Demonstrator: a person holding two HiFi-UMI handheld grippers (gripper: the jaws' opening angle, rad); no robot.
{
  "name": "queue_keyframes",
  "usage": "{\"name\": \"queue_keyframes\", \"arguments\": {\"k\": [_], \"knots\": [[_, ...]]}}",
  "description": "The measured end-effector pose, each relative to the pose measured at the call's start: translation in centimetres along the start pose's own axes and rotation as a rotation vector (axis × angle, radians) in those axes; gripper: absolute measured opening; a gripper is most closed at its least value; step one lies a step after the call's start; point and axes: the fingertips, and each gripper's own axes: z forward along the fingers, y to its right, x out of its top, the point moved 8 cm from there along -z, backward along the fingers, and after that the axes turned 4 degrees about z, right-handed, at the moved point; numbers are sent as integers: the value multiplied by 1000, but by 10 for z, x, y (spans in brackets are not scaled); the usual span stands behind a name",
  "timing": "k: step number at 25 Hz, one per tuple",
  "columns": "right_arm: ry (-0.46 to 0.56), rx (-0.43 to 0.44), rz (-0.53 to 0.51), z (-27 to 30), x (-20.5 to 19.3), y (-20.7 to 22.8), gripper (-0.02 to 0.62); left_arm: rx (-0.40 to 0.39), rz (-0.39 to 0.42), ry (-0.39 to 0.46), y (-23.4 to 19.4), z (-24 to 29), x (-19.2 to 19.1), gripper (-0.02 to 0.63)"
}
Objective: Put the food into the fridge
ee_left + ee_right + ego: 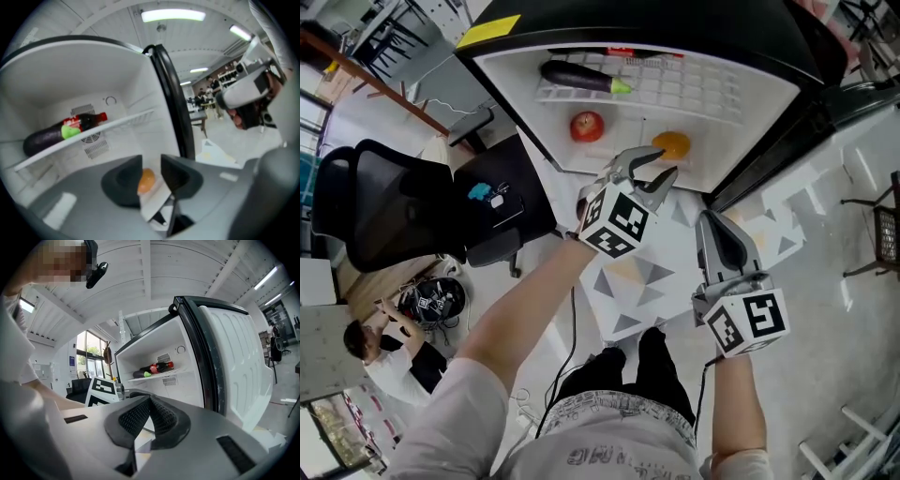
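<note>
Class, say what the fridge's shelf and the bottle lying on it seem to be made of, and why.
Shelf: probably white-coated metal wire, shown by its thin grid of bars. Bottle: likely glossy plastic, dark contents, red label and cap; glass is possible.

left hand-held gripper (656, 169): reaches far ahead, tilted slightly down, jaws narrowly apart, pads pressing on nothing | right hand-held gripper (713, 219): nearer and to the right, about level, jaws closed together, empty | left forearm (525, 300) outstretched; right forearm (741, 398) drawn in
</note>
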Motion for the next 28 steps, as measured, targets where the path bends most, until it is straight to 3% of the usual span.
{"name": "queue_keyframes", "arguments": {"k": [11, 28], "knots": [[18, 9, -14, -26, 21, -22, 2, 27, -15, 83, 13, -73, 41, 43], [1, 74, -21, -51, 37, -46, 2, 61, -134, 144, 35, -164, 75, 8]]}}
